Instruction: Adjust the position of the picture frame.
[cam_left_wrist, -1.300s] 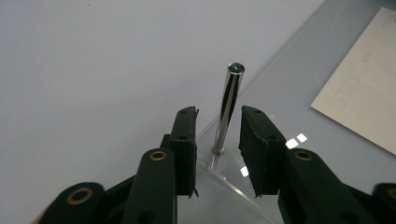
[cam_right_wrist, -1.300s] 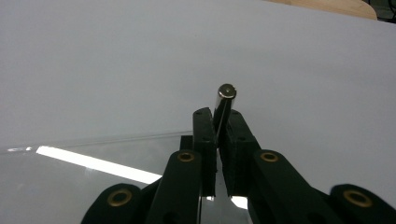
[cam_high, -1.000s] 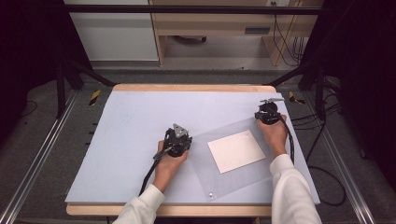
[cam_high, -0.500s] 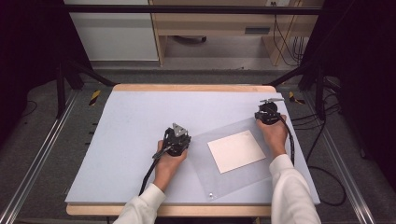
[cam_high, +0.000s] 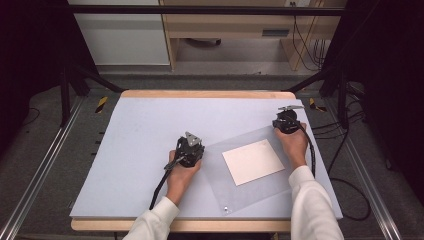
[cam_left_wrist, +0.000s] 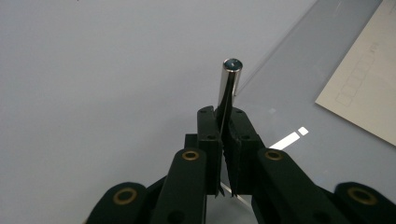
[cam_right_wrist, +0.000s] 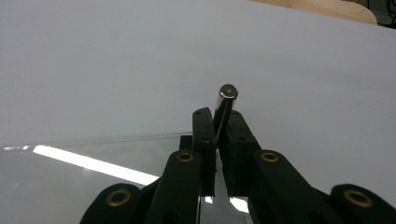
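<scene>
Clear sheet flat on table | left hand-held gripper, right hand-held gripper clamped on its metal posts

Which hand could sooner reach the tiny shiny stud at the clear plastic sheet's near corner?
Probably the left gripper: it sits nearer that stud than the right gripper, though both clamp silver metal pins.

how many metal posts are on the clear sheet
3 show: one in the left gripper at the clear sheet's left corner, one in the right gripper at its far corner, one at its near corner. A fourth may be hidden.
</scene>
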